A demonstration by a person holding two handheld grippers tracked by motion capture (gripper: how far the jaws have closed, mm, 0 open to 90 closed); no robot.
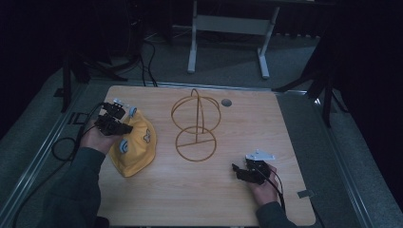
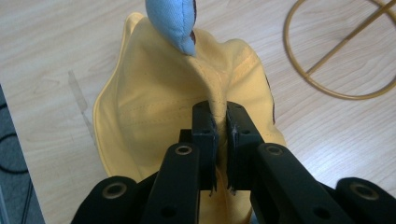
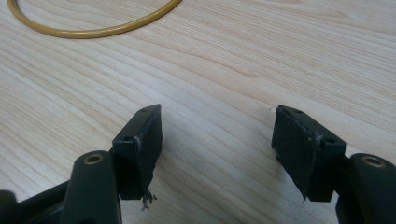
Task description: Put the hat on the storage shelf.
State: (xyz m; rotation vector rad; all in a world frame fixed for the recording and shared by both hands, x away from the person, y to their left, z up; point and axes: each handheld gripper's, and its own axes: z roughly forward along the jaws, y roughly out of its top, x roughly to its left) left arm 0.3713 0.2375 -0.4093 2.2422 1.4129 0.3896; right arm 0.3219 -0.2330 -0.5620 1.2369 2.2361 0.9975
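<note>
A yellow cloth hat (image 1: 135, 147) with pale blue ears lies at the left of the wooden table (image 1: 199, 199). My left gripper (image 1: 124, 128) is over its near-left side, shut on a pinched fold of the yellow fabric (image 2: 219, 109); a blue ear (image 2: 173, 21) stands up beyond the jaws. A gold wire stand (image 1: 196, 124), with a ring base and crossed hoops, rises at the table's middle; its base ring (image 2: 336, 51) lies right of the hat. My right gripper (image 1: 236, 170) rests low at the front right, open, with bare wood between its fingertips (image 3: 217, 140).
A small round grey grommet (image 1: 226, 102) sits at the table's back edge. A black cable (image 1: 71, 142) trails off the left side. A white desk frame (image 1: 228, 38) stands on the floor behind. The gold ring (image 3: 93, 28) curves ahead of the right gripper.
</note>
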